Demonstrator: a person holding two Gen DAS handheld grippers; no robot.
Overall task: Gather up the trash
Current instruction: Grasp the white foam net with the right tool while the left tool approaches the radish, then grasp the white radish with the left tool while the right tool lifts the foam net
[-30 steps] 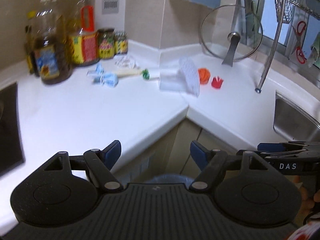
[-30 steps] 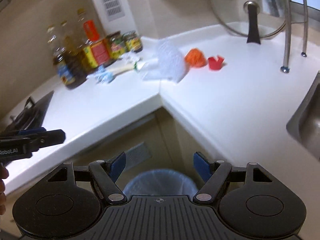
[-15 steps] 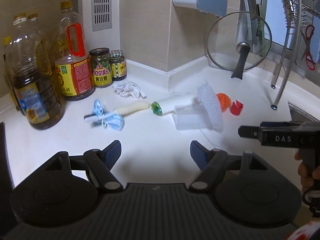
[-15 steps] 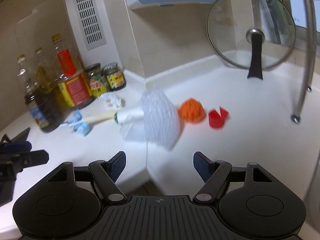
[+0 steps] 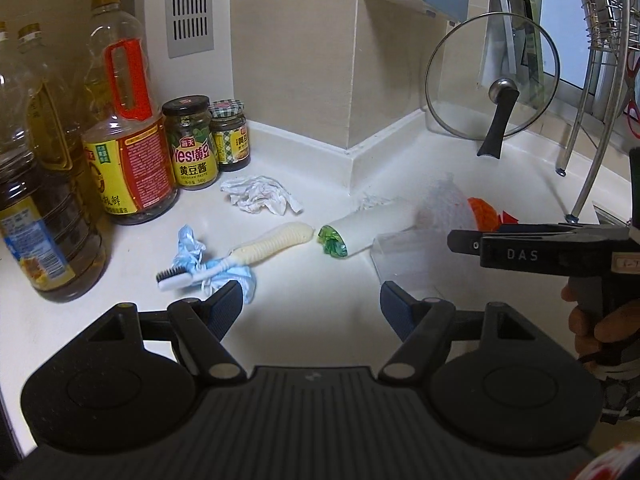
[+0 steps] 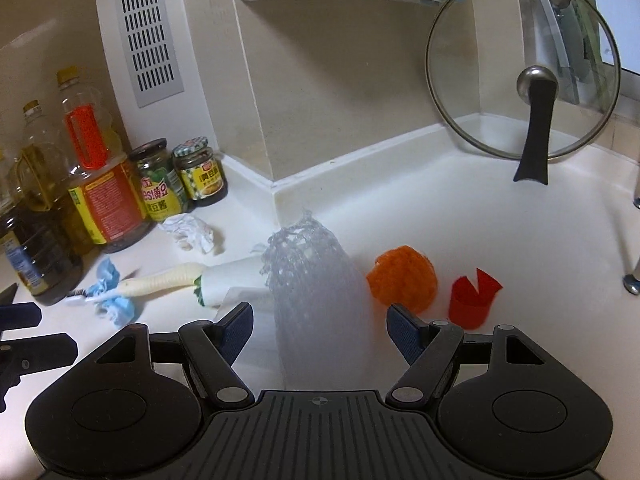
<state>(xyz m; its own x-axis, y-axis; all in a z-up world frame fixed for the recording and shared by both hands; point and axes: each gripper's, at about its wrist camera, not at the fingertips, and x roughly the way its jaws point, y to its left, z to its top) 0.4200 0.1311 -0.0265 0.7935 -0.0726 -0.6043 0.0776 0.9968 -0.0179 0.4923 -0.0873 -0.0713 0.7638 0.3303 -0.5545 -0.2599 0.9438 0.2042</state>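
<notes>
Grippers, left (image 5: 311,303) and right (image 6: 320,325), both spread and empty; "Yes!" label on jar (image 5: 191,142).

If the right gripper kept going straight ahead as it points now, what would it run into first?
Most likely the white foam net, standing right between the open fingers of the right gripper; depth is uncertain.

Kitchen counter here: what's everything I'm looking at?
oil bottles: several, amber, back left
jars: two, dark-lidded, beside the bottles
crumpled tissue: one, white, before the jars
brush: one, cream handle, lying on blue scraps
paper roll: one, white, green end, centre
foam net: one, white, centre
orange mesh: one, beside the net
red cup: one, torn, right
glass lid: one, leaning on the wall
left gripper: open
right gripper: open, around the net
</notes>
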